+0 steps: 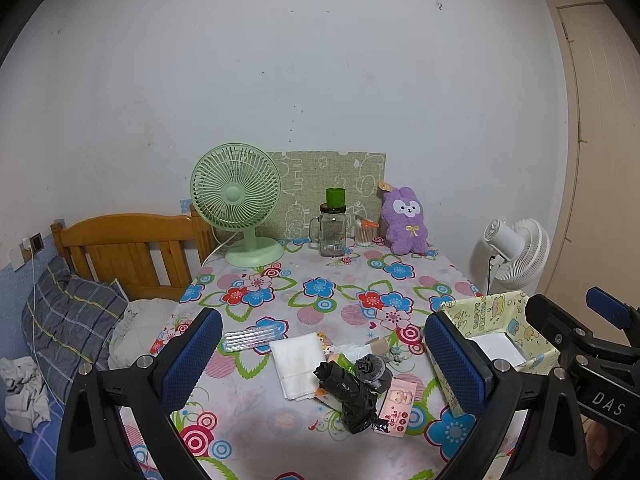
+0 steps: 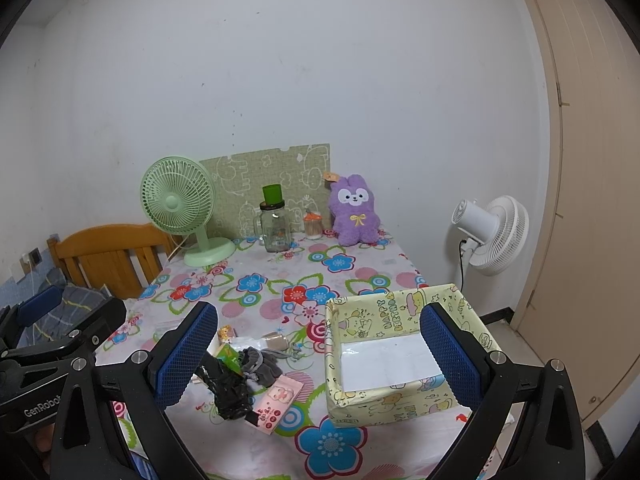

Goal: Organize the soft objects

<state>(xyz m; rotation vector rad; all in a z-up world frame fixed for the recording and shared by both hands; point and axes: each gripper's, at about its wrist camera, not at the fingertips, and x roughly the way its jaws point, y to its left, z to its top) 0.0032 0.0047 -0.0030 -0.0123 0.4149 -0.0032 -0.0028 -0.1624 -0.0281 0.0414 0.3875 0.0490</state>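
A table covered in a flowered cloth (image 1: 320,292) stands against a white wall, seen from two hand-held grippers above its near edge.

At far left, beside the table, a bed holds a plaid pillow (image 1: 68,320) under a wooden headboard (image 1: 132,248). On the table's back edge, from left: a green desk fan (image 1: 236,200), a glass jar with a green cap (image 1: 333,228), and a purple plush rabbit (image 1: 405,220) sitting upright against the wall.

The left gripper (image 1: 324,360) hangs above the near part of the table with its blue-padded fingers wide apart, holding nothing. Between them lie a clear packet (image 1: 252,338), a folded white cloth (image 1: 296,364), a crumpled black plastic bag (image 1: 352,392), a grey sock (image 1: 374,370) touching the bag, and a pink packet (image 1: 396,404).

To the right sits an open yellow box (image 2: 360,396) printed with cartoons, empty but for its white floor. The right gripper (image 2: 320,360) hovers with fingers wide apart, one over the black bag, one over the box's right side. A white floor fan (image 2: 492,236) stands beyond the table.
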